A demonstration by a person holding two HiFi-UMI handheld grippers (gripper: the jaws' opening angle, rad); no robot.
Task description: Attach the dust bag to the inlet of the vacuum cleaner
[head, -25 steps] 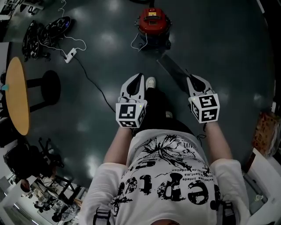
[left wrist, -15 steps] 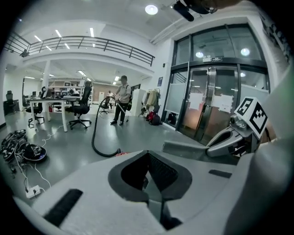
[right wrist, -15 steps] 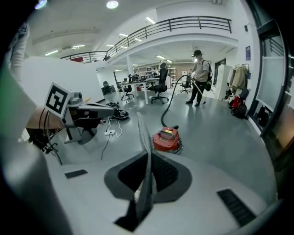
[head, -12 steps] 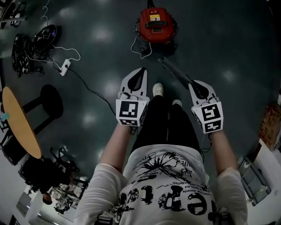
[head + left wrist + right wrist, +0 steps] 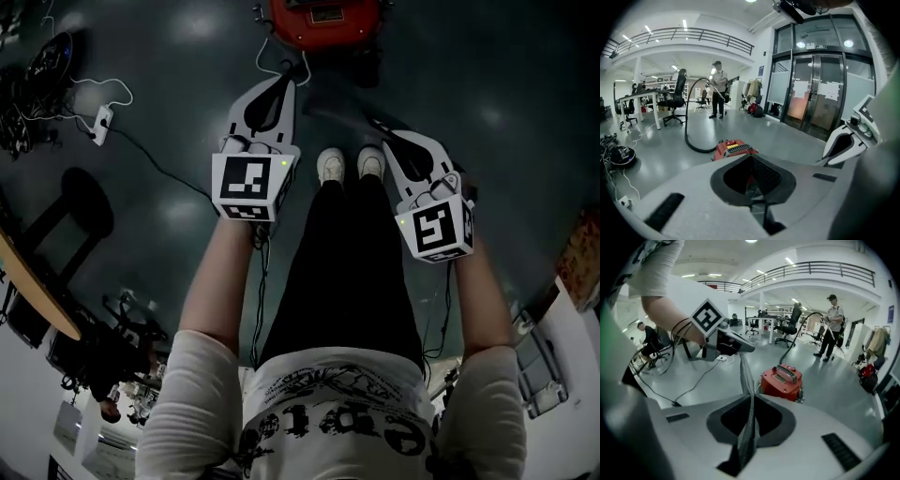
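Approach step, by the look of it: carrying the dust bag edge-on, pinched in the right gripper, just short of the vacuum cleaner. Keeping the left gripper pressed together on nothing, equally near it. Next up, probably: finding the inlet (can't spot it yet) and squaring the bag's opening to it. Way closer to the vacuum cleaner than a second ago.

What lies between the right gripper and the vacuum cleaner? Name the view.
Right gripper view: the dust bag, clamped in the right gripper, juts ahead beside the vacuum cleaner; then bare floor.
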